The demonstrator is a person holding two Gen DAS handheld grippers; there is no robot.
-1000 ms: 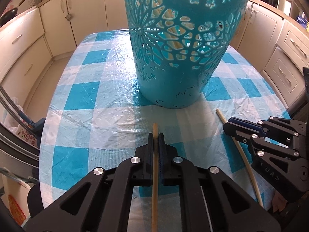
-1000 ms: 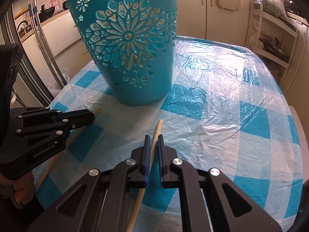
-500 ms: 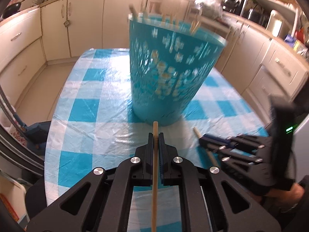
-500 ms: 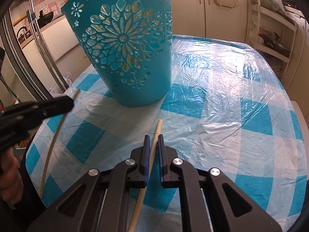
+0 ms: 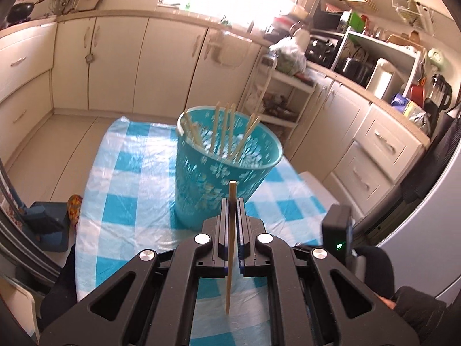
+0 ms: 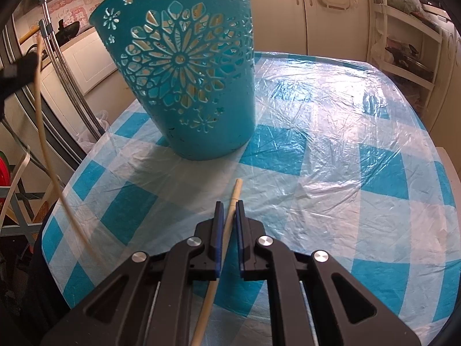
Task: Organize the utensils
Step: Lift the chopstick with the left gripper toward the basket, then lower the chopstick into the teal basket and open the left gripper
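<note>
A teal openwork basket stands on the checked table, with several wooden chopsticks leaning inside it. My left gripper is raised above the table, short of the basket, and is shut on one wooden chopstick. In the right wrist view the same basket fills the upper left. My right gripper is shut on a second chopstick that lies on the tablecloth in front of the basket. The blurred left gripper and its chopstick show at that view's left edge.
Cream kitchen cabinets and a cluttered counter ring the table. A white shelf rack stands past the far end. The clear plastic cover is wrinkled. A gloved hand and the right gripper's body sit at lower right.
My left gripper has lifted its chopstick well up off the table, so the basket's open top and the chopsticks in it now show. The right gripper has stayed put.
</note>
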